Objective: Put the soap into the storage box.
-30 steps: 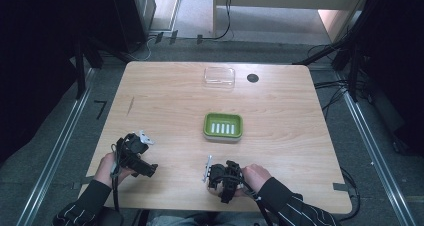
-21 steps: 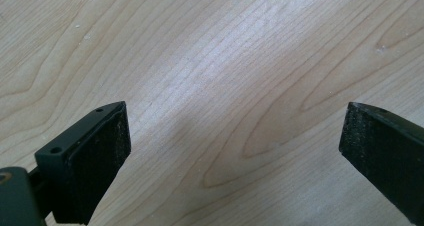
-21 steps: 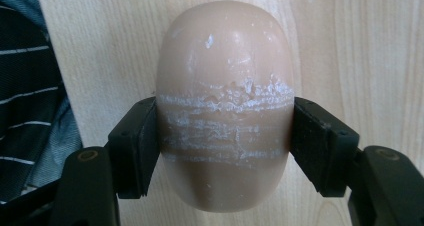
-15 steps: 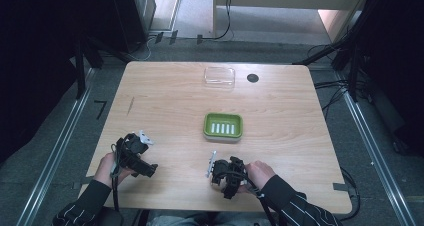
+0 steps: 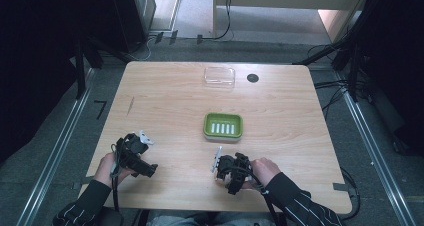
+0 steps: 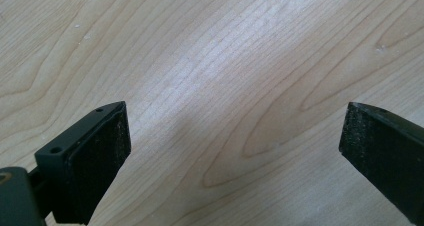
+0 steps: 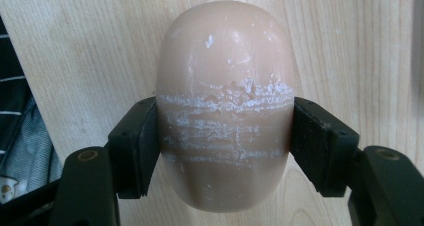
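A pale pink oval soap bar with white scrape lines across it sits between the jaws of my right gripper, which is shut on its sides just above the wooden table. In the high view that right gripper is near the table's front edge, below the green soap dish. My left gripper rests at the front left, and in the left gripper view its jaws stand wide apart over bare wood with nothing between them.
A clear plastic lid or box lies at the far middle of the table, with a small black disc beside it. Dark stands and cables surround the table on the floor.
My right gripper has shifted slightly right and toward the front edge of the table. The left gripper has stayed in place.
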